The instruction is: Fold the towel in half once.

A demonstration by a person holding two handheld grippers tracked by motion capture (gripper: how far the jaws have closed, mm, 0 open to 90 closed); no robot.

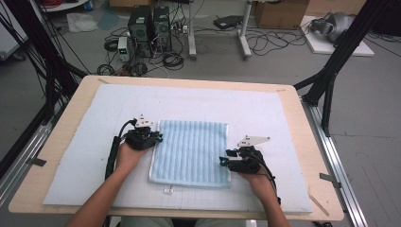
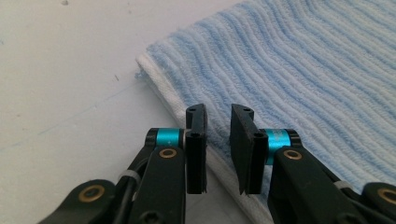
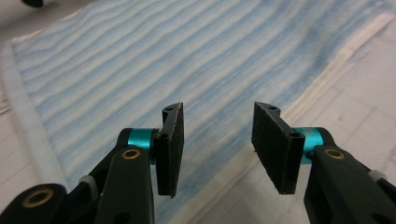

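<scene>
From the high view we see a blue striped towel [image 1: 191, 152], folded to a rough rectangle, lying flat in the middle of the white mat [image 1: 94, 142] that covers the table [image 1: 71, 109]. Our left gripper [image 1: 158, 137] sits at the towel's left edge near the far corner, and our right gripper [image 1: 223, 161] sits at the right edge near the near corner, both pointing inward at the cloth. We judge the step in hand to be the approach for another fold: each hand is lining up on an edge, and nothing is lifted yet.

In the left gripper view, the jaws of the left gripper [image 2: 218, 149] stand a narrow gap apart, hovering over the towel's white hemmed edge [image 2: 180, 100]. The pads flank the edge but do not pinch it; no cloth is raised between them.

In the right gripper view, the right gripper [image 3: 217, 144] has its jaws well apart, with the towel [image 3: 140, 70] spread beyond and beneath them and its white border [image 3: 327, 70] running past on the right. Nothing is held here either.

Next, we judge, each gripper needs to come down onto its edge, catch every layer there, and close firmly before any lift, or the fold will come apart.
</scene>
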